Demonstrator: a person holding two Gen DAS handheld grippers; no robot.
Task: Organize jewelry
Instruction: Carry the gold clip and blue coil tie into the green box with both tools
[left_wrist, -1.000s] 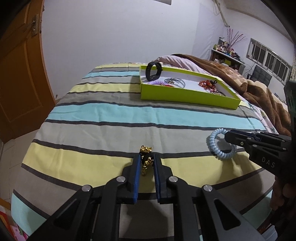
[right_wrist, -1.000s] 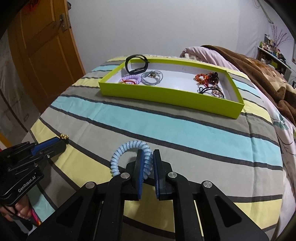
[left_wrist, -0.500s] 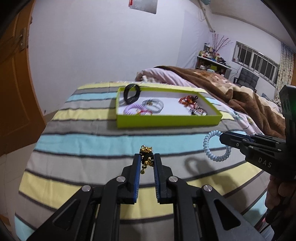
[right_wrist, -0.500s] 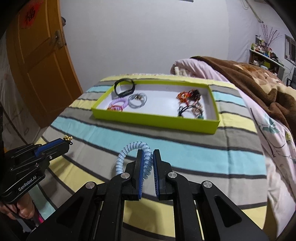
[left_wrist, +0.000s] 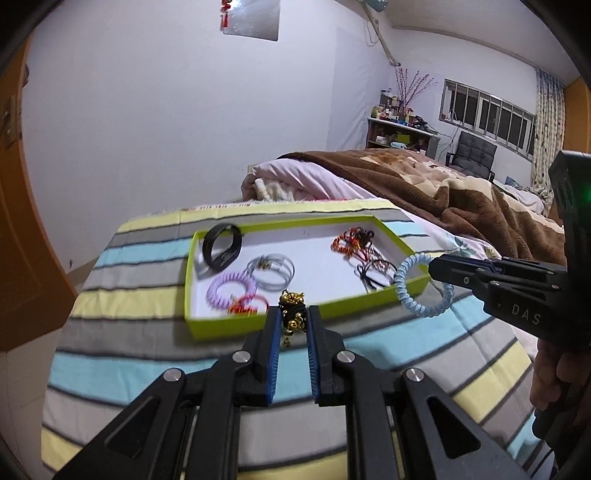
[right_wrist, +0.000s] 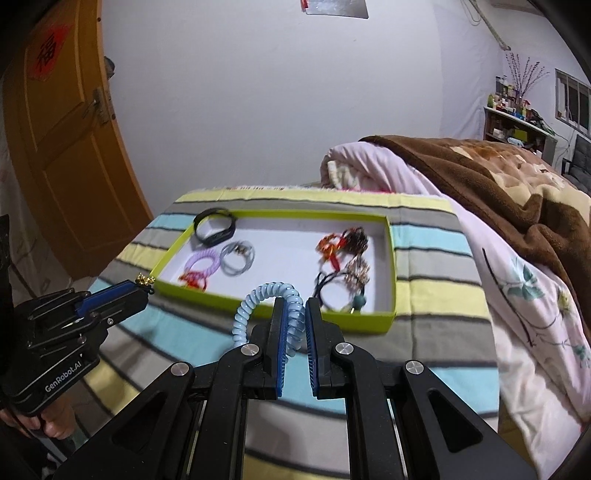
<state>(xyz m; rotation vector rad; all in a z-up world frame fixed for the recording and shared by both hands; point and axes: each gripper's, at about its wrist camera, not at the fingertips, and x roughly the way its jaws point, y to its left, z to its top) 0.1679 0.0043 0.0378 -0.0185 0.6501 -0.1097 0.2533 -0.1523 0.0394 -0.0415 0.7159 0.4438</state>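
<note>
A lime-green tray (left_wrist: 295, 320) (right_wrist: 391, 258) lies on the striped bed and holds several bracelets and hair ties. My left gripper (left_wrist: 292, 314) is shut on a gold-and-black charm bracelet (left_wrist: 293, 318), held in the air just before the tray's near rim; it also shows in the right wrist view (right_wrist: 146, 281). My right gripper (right_wrist: 293, 306) is shut on a light-blue spiral hair tie (right_wrist: 266, 299), held above the bed near the tray's near right corner; the tie also shows in the left wrist view (left_wrist: 421, 286).
In the tray lie a black band (left_wrist: 221, 246), a purple spiral tie (left_wrist: 231, 290), a clear bangle (left_wrist: 271, 271) and red beaded pieces (left_wrist: 352, 242). A brown blanket (left_wrist: 443, 199) and pink quilt (right_wrist: 517, 295) are heaped on the right. An orange door (right_wrist: 62, 147) stands left.
Both grippers have risen off the bed and moved forward toward the tray, each still holding its piece. The tray now looks closer and is seen more from above.
</note>
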